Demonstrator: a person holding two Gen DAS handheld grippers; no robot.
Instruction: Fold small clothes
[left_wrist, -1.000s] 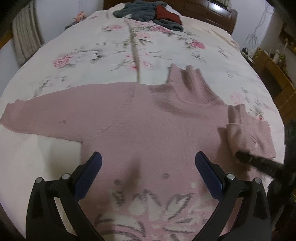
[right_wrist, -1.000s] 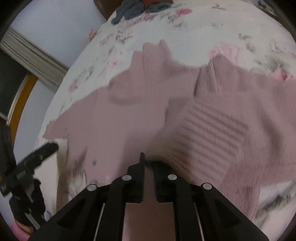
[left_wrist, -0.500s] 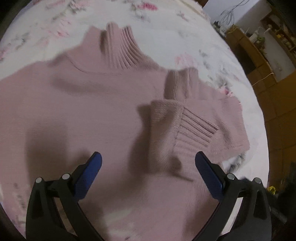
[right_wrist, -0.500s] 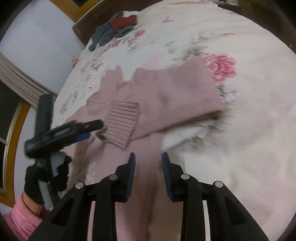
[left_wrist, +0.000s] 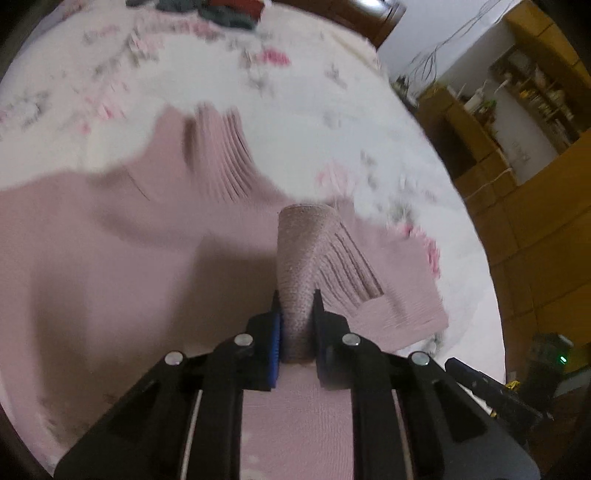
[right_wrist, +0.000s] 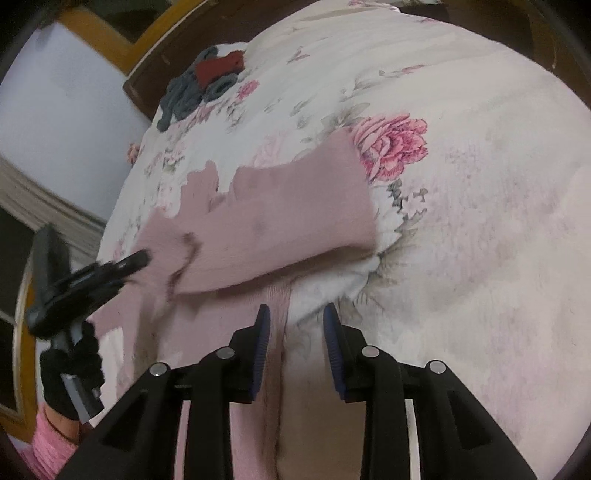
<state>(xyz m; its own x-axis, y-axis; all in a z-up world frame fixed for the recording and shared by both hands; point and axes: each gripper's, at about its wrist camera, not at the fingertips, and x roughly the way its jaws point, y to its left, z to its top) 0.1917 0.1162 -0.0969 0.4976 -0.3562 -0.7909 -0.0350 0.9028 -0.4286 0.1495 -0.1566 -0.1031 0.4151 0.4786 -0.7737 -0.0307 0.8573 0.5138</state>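
The left gripper is clamped on the pink sweater's folded sleeve cuff, the right gripper gapes at the sweater's edge; the sleeve wants laying flat and square.

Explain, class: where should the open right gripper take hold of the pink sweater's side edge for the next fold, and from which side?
Grip the sweater at its side seam edge, just ahead of the right gripper. Come from the bare bedsheet side, low and level: the edge lies flat there with sheet exposed beside it. The left gripper already pinches the cuff.
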